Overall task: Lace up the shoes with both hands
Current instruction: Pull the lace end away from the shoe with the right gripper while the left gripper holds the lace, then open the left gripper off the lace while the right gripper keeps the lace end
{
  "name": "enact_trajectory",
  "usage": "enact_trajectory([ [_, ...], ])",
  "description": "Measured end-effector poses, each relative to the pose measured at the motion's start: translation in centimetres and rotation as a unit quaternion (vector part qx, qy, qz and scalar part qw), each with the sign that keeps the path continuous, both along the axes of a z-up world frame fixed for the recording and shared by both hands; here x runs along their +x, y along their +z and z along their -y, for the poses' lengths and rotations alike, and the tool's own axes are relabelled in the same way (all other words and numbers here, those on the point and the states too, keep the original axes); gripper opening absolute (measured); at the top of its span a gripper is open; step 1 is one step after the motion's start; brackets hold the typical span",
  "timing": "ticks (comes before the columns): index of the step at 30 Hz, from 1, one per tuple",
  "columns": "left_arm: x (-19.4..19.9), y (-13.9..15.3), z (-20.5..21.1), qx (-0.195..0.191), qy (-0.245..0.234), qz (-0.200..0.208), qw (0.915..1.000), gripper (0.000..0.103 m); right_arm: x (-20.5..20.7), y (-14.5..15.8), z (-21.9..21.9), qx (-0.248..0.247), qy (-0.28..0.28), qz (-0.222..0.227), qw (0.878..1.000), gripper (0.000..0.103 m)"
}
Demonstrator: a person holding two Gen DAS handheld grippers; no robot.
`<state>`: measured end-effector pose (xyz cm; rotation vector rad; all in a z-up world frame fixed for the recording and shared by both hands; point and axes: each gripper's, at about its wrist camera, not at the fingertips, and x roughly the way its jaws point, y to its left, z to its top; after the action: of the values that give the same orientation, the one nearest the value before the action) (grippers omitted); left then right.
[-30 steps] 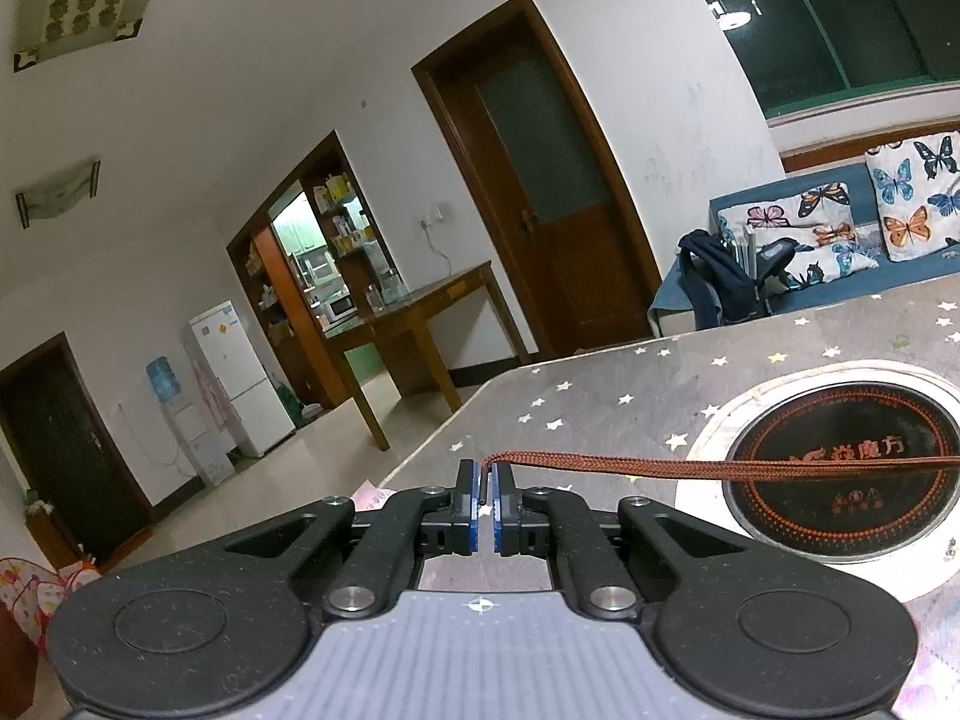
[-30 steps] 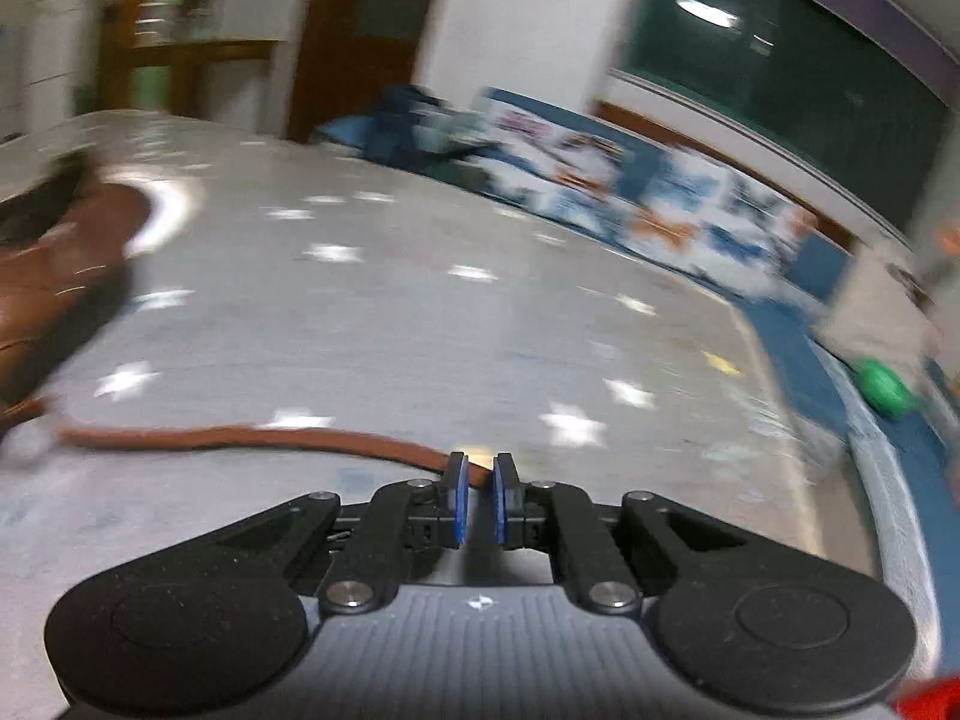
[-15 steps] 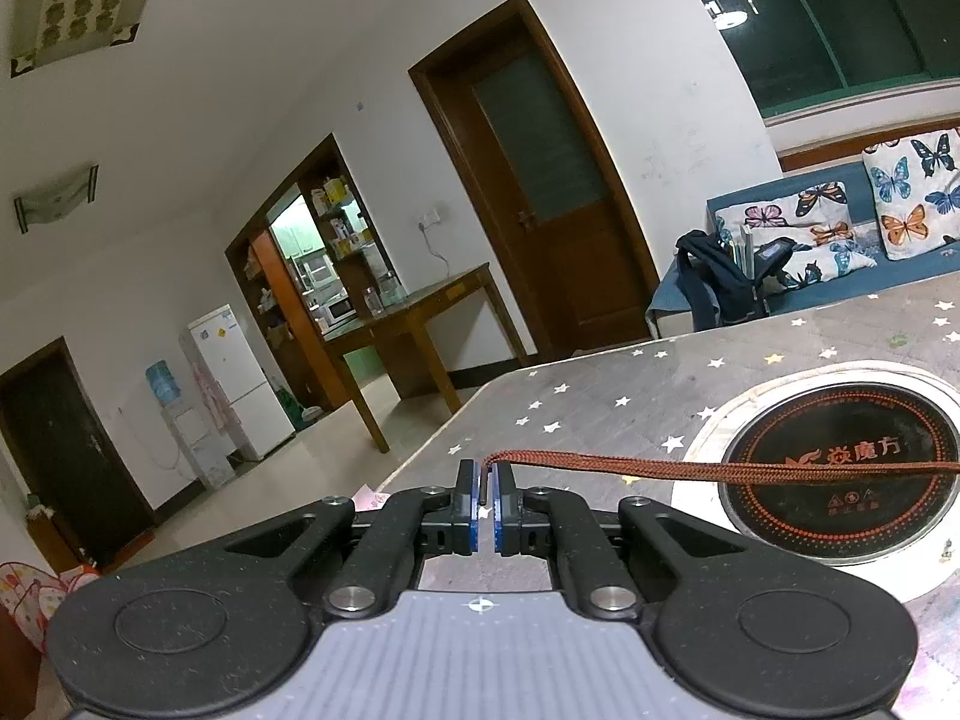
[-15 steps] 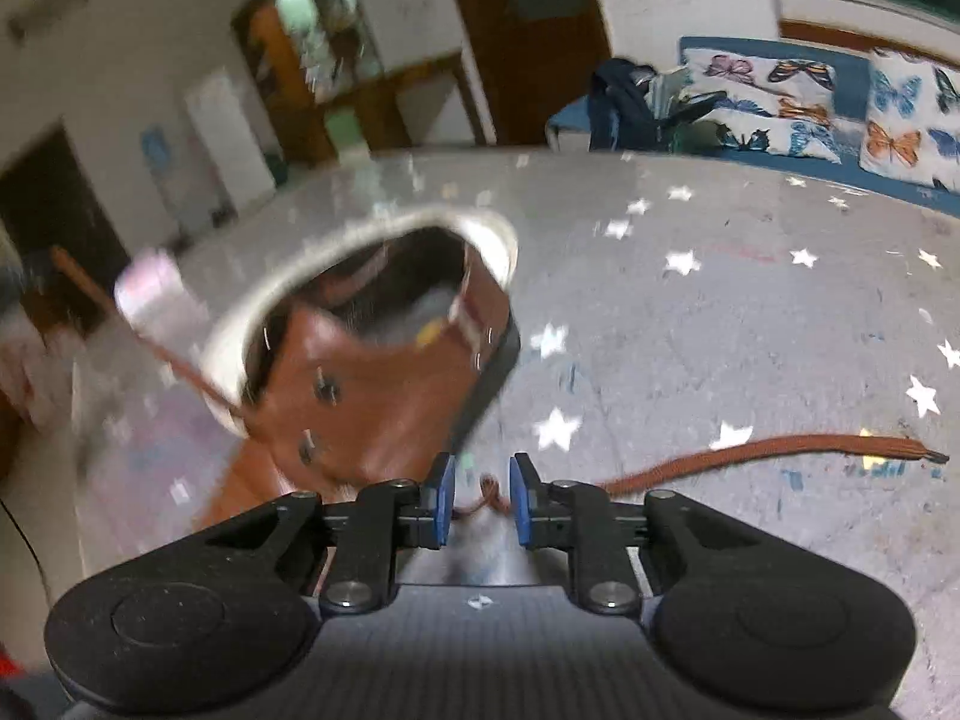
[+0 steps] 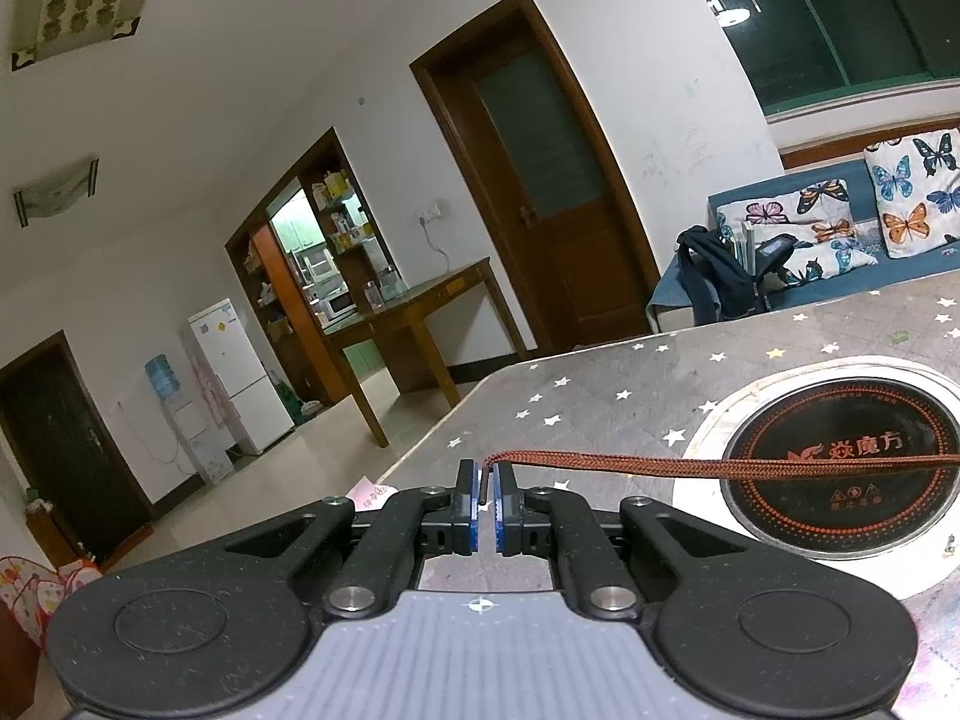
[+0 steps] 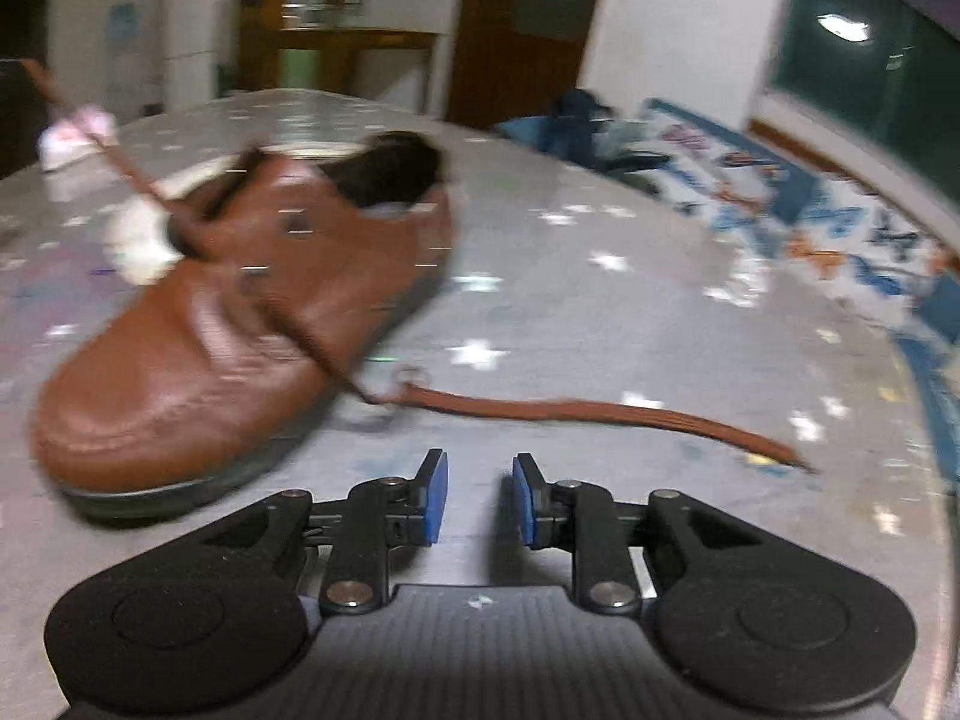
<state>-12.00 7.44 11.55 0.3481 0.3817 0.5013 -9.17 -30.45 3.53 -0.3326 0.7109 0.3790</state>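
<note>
**Lace through the first eyelets, most of the lacing left**

Nearest in the right wrist view, the right gripper hangs with its fingers spread and nothing between them; they have just been opening. Just beyond lies the free end of the brown shoelace, slack on the star-patterned counter, its tip off to the right. Behind it sits the brown leather shoe, toe toward the camera. The lace seems to pass through the eyelets only once, though blur hides the detail, and its other half runs off up-left, taut.

In the left wrist view, the left gripper has its fingers pressed together, pinching that other lace end near its tip, above a round black cooktop set in the counter.

Judged from this, lacing is barely begun: crossings and a knot remain.
</note>
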Motion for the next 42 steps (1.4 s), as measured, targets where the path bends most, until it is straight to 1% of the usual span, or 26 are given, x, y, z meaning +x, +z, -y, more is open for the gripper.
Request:
enact_trajectory([
  [2, 0.0, 0.0, -0.1, -0.001, -0.001, 0.001, 1.0000, 0.007, 0.4, 0.1, 0.9, -0.014, -0.040, 0.008, 0.999, 0.022],
  [3, 0.0, 0.0, -0.1, -0.001, -0.001, 0.002, 1.0000, 0.007, 0.5, 0.3, 1.3, -0.010, -0.050, 0.009, 0.999, 0.022],
  [4, 0.0, 0.0, -0.1, 0.000, -0.001, 0.002, 1.0000, 0.007, 0.7, 0.5, 1.6, 0.003, -0.053, 0.006, 0.999, 0.022],
  [5, 0.0, -0.1, 0.0, 0.000, -0.001, 0.002, 1.0000, 0.007, 0.9, 0.9, 2.3, 0.029, -0.054, 0.000, 0.998, 0.022],
  [7, 0.0, -0.2, 0.0, 0.000, -0.002, 0.001, 1.0000, 0.007, 1.7, 1.3, 2.7, 0.060, -0.065, -0.008, 0.996, 0.022],
  [9, 0.0, -0.2, 0.0, 0.000, -0.002, 0.001, 1.0000, 0.007, 3.3, 1.1, 3.4, 0.082, -0.086, -0.016, 0.993, 0.022],
  [11, 0.3, -0.2, 0.3, 0.000, -0.002, 0.001, 1.0000, 0.007, 5.0, 0.6, 4.4, 0.103, -0.109, -0.038, 0.988, 0.022],
  [12, 0.4, -0.3, 0.4, 0.000, -0.002, 0.001, 1.0000, 0.007, 5.4, 0.4, 4.9, 0.110, -0.113, -0.041, 0.987, 0.022],
  [13, 0.4, -0.3, 0.4, 0.000, -0.001, 0.000, 1.0000, 0.007, 6.0, 0.4, 5.1, 0.105, -0.114, -0.037, 0.987, 0.021],
  [15, 0.4, -0.4, 0.4, 0.000, -0.001, -0.001, 1.0000, 0.007, 6.7, 0.3, 5.3, 0.082, -0.123, -0.020, 0.989, 0.022],
  [16, 0.3, -0.5, 0.4, 0.000, 0.000, -0.002, 1.0000, 0.007, 7.5, 0.2, 5.6, 0.075, -0.139, -0.013, 0.987, 0.022],
  [17, 0.3, -0.6, 0.4, 0.000, 0.000, -0.002, 1.0000, 0.007, 8.1, 0.3, 6.0, 0.083, -0.154, -0.015, 0.985, 0.022],
  [18, 0.3, -0.6, 0.5, 0.000, 0.000, -0.002, 1.0000, 0.007, 8.6, 0.4, 6.5, 0.093, -0.168, -0.019, 0.981, 0.022],
  [21, 0.2, -0.5, 0.4, -0.002, 0.003, -0.001, 1.0000, 0.007, 9.1, 0.6, 7.7, 0.164, -0.181, -0.049, 0.968, 0.023],
  [23, 0.2, -0.5, 0.2, -0.004, 0.006, 0.000, 1.0000, 0.007, 8.9, 0.5, 7.5, 0.186, -0.175, -0.056, 0.965, 0.023],
  [24, 0.2, -0.4, 0.2, -0.004, 0.006, 0.001, 1.0000, 0.007, 8.6, 0.4, 7.2, 0.184, -0.170, -0.053, 0.967, 0.023],
  [26, 0.1, -0.4, 0.3, -0.002, 0.005, 0.001, 1.0000, 0.007, 8.5, 0.2, 6.4, 0.171, -0.159, -0.043, 0.971, 0.030],
  [27, 0.0, -0.3, 0.2, -0.004, 0.003, 0.002, 1.0000, 0.007, 8.3, 0.2, 6.1, 0.159, -0.153, -0.037, 0.975, 0.030],
  [30, -0.4, 0.1, 0.1, -0.018, -0.008, 0.007, 0.9998, 0.007, 7.7, 0.3, 4.5, 0.091, -0.136, -0.015, 0.986, 0.028],
  [32, -1.0, 0.4, 0.2, -0.029, -0.020, 0.013, 0.9993, 0.007, 7.2, 0.8, 4.1, 0.062, -0.143, -0.002, 0.988, 0.028],
  [34, -1.5, 0.6, 0.5, -0.030, -0.032, 0.017, 0.9989, 0.007, 6.3, 1.5, 4.3, 0.077, -0.141, 0.003, 0.987, 0.029],
  [36, -1.8, 0.6, 0.9, -0.031, -0.043, 0.013, 0.9985, 0.007, 5.6, 2.5, 4.7, 0.102, -0.130, 0.010, 0.986, 0.029],
  [37, -1.9, 0.4, 1.0, -0.037, -0.051, 0.009, 0.9980, 0.007, 5.1, 3.1, 4.6, 0.110, -0.121, 0.016, 0.986, 0.029],
  [42, -2.3, -1.3, 1.6, -0.077, -0.090, -0.020, 0.9928, 0.007, 2.4, 6.2, 2.9, 0.139, -0.048, 0.040, 0.988, 0.030],
])
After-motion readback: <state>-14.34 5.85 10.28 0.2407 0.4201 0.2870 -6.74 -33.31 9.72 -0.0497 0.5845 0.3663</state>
